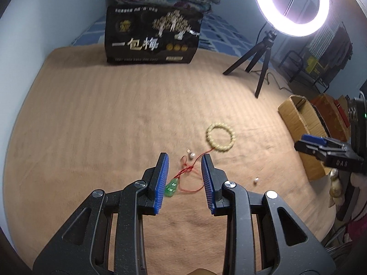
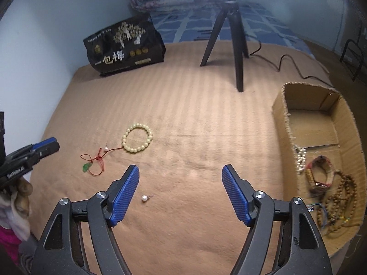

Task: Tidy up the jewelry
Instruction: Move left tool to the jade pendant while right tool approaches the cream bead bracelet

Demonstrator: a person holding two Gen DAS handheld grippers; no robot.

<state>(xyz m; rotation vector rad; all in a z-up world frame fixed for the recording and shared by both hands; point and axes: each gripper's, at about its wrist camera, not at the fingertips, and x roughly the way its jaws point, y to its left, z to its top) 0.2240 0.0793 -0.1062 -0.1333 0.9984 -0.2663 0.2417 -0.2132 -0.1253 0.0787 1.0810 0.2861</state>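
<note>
Tan blanket (image 2: 183, 119) holds a cream beaded bracelet (image 2: 137, 138) lying round.

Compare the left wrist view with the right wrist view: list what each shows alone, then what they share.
Left wrist only: the lit ring light on top of the tripod, and the left gripper close up, jaws open around the red cord necklace with its green pendant.

Right wrist only: the inside of the cardboard box, holding a wooden bead string and a watch.

Both: the cream bead bracelet, the loose pearl earring, the black snack bag, the tan blanket.
</note>
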